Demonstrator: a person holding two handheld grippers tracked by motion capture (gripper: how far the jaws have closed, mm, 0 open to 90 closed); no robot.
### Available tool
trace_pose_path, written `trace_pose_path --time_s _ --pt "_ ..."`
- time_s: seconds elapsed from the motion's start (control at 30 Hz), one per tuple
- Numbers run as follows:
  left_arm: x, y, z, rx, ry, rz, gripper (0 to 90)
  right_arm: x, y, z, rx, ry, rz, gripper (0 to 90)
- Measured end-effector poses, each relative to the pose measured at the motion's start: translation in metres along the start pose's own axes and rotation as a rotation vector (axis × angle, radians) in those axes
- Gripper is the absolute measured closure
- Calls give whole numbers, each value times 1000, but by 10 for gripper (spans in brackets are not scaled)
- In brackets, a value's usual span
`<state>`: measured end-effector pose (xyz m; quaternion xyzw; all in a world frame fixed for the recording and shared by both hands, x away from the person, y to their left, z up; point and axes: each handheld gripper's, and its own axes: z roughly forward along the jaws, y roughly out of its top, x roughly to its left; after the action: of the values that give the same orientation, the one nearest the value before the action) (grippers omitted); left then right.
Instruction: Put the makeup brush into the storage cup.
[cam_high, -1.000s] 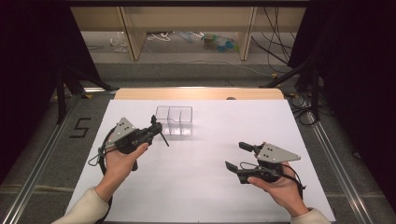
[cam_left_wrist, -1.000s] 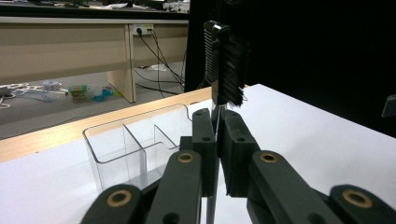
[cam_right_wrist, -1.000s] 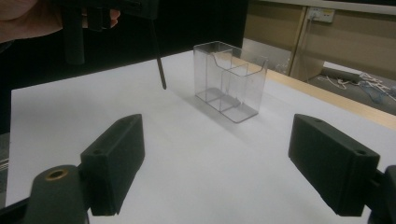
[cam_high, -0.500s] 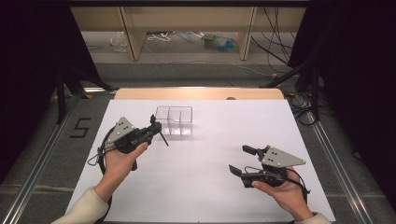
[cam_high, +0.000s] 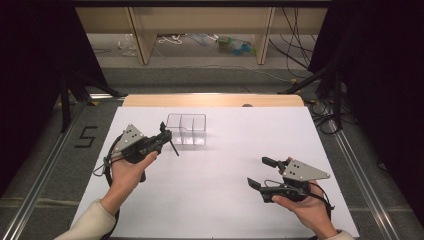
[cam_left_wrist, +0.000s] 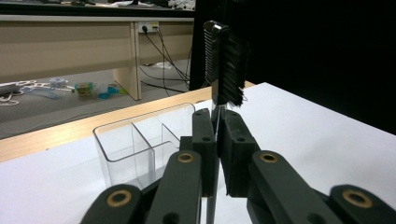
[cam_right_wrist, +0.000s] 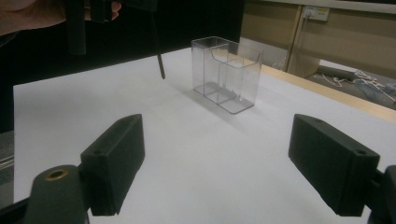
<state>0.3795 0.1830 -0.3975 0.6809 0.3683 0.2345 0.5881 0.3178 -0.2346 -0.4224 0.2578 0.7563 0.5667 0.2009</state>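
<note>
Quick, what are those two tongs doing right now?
Left tongs: closed on a black brush, bristle end up.
Right tongs: open, holding nothing.

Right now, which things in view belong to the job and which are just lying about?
In the job:
- black brush, clamped in the left gripper
- clear divided organizer on the table
- right gripper, open and empty

Lying about:
- cables and small coloured items on the floor beyond the table

The right tongs (cam_high: 259, 172) sit a little nearer the person and the table's (cam_high: 220, 200) near edge than a second ago. The hand (cam_high: 305, 207) holding them shows less wrist at the bottom edge.
</note>
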Motion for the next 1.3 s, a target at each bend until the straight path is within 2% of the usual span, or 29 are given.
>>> trace_pose_path --time_s 0.07,0.5,0.6,0.8,0.97,1.3 --pt "0 0 0 4 4 4 851 -1 0 0 2 13 1 197" --pt "0 4 6 13 13 12 851 -1 -1 -2 9 -5 8 197" --pt "1 6 7 14 17 30 851 -1 -1 -2 10 -1 8 197" --pt "2 6 9 7 26 20 851 -2 -1 -2 18 -4 6 197" --pt "3 7 10 10 34 34 851 -2 -1 -2 17 -4 7 197" --pt "5 11 10 13 40 27 851 -2 -2 -2 19 -5 7 197"
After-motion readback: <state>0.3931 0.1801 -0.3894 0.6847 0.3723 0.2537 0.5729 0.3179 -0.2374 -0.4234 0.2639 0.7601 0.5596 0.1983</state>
